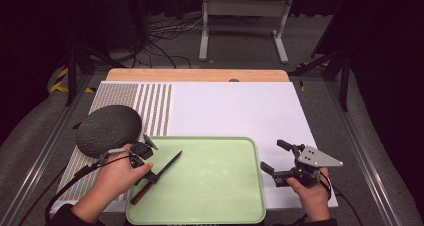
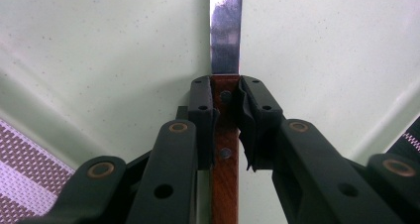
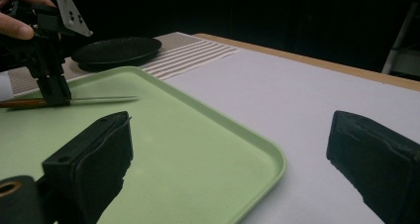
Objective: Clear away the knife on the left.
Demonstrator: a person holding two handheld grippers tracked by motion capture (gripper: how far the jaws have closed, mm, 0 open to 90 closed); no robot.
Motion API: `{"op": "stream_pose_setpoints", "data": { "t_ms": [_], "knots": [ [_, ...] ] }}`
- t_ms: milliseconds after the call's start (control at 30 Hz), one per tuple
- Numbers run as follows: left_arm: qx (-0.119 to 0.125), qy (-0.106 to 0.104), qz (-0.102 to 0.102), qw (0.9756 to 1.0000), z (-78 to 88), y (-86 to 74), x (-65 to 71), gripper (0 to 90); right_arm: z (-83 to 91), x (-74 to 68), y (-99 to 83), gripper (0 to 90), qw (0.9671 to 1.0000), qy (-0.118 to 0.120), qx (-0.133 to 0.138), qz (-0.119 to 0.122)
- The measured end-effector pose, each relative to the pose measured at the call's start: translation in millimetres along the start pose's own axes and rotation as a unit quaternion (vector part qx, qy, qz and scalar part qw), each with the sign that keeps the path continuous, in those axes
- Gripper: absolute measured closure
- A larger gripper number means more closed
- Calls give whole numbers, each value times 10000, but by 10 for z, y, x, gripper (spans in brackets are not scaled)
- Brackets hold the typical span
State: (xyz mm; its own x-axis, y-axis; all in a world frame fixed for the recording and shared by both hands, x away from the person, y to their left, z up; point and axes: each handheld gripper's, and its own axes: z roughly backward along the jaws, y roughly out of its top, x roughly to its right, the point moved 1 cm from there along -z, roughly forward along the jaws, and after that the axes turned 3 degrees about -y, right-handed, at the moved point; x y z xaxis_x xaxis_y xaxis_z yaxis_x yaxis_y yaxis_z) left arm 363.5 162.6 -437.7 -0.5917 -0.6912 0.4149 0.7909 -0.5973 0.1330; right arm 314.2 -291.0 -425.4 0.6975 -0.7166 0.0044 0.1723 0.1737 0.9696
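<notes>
Right now the left gripper point(image 1: 151, 175) is clamping a knife point(image 1: 159, 175) by its wooden handle, jaws closed tight on the wood just behind the blade, as the left gripper view is showing w/ the pads pressing both sides of the handle point(image 2: 226, 149). Knife is lying low over the left part of the green tray point(image 1: 220, 206), blade point(image 1: 171, 162) pointing up-right across the tray's surface, handle end sticking out past the tray's left rim toward the person. Whether the blade is touching the tray or hovering just above it, can't tell. Person's left hand point(image 1: 112, 178) is wrapping the gripper body, cable trailing off to the lower left.

Right gripper point(image 1: 273, 158) is sitting released, jaws spread wide apart w/ nothing btwn them, held by the right hand point(image 1: 311, 193) just beside the tray's right edge over the white mat point(image 1: 240, 108). Its grey three-cornered plate is facing up.

Dark round plate point(image 1: 109, 130) is resting upside-down-looking on the striped woven mat point(image 1: 150, 106) at far left, just beyond the left gripper, near the tray's top-left corner. Tray interior is bare apart from the knife. Wooden table edge point(image 1: 197, 75) is showing at the back.
</notes>
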Motion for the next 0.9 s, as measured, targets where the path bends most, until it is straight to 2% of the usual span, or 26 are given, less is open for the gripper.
{"op": "stream_pose_setpoints", "data": {
  "t_ms": [33,67,100,167,200,233,267,333,400,467,567,600,633,667,700,733,767,800,833,867,900],
  "knots": [
    [17,13,-16,10000,0,-1,3,726,1,0,0,50,10000,-4,-2,4],
    [48,15,-12,10000,3,-3,13,726,1,0,0,50,10000,-4,-2,4],
    [47,44,-19,10000,3,-9,24,673,1,0,0,50,10000,-2,0,8],
    [36,111,-128,9999,12,-27,42,501,-1,2,-2,51,10000,1,-8,14],
    [36,111,-128,9999,12,-27,42,470,-1,2,-2,51,10000,1,-8,14],
    [94,217,-354,9991,35,-44,69,431,-5,-1,-3,50,10000,-2,-6,18],
    [94,217,-354,9991,35,-44,69,395,-5,-1,-3,50,10000,-2,-6,18],
    [233,277,-642,9973,58,-52,99,369,-8,-2,-3,50,10000,3,-9,19],
    [331,511,-1049,9926,64,-53,117,350,-12,-3,-4,50,10000,10,-9,21],
    [467,667,-1435,9863,55,-53,136,339,-17,-5,-5,50,10000,12,-7,22],
    [706,697,-2015,9745,56,-50,171,370,-21,-6,-6,50,10000,9,-25,16],
    [769,653,-2108,9723,60,-49,179,404,-23,-5,-8,50,10000,16,-23,6],
    [882,602,-2356,9660,57,-39,186,447,-25,-5,-9,50,10000,22,-24,1],
    [882,602,-2356,9660,57,-39,186,484,-25,-5,-9,50,10000,22,-24,1],
    [894,625,-2523,9615,53,-35,185,484,-24,-5,-9,49,10000,21,-24,0],
    [826,662,-2605,9597,48,-30,188,628,-20,-3,-8,50,10000,12,-30,5],
    [809,638,-2768,9554,31,-17,189,677,-20,-2,-8,50,10000,26,-16,-2],
    [809,638,-2768,9554,31,-17,189,747,-15,1,-8,50,10000,20,-20,-3],
    [844,519,-2848,9534,7,-10,199,799,-12,3,-8,50,10000,5,-22,-4],
    [844,519,-2848,9534,7,-10,199,849,-10,6,-9,50,10000,7,-10,-9],
    [876,467,-2899,9519,-11,-5,205,898,-9,8,-8,50,10000,8,-5,-12]
  ]
}}
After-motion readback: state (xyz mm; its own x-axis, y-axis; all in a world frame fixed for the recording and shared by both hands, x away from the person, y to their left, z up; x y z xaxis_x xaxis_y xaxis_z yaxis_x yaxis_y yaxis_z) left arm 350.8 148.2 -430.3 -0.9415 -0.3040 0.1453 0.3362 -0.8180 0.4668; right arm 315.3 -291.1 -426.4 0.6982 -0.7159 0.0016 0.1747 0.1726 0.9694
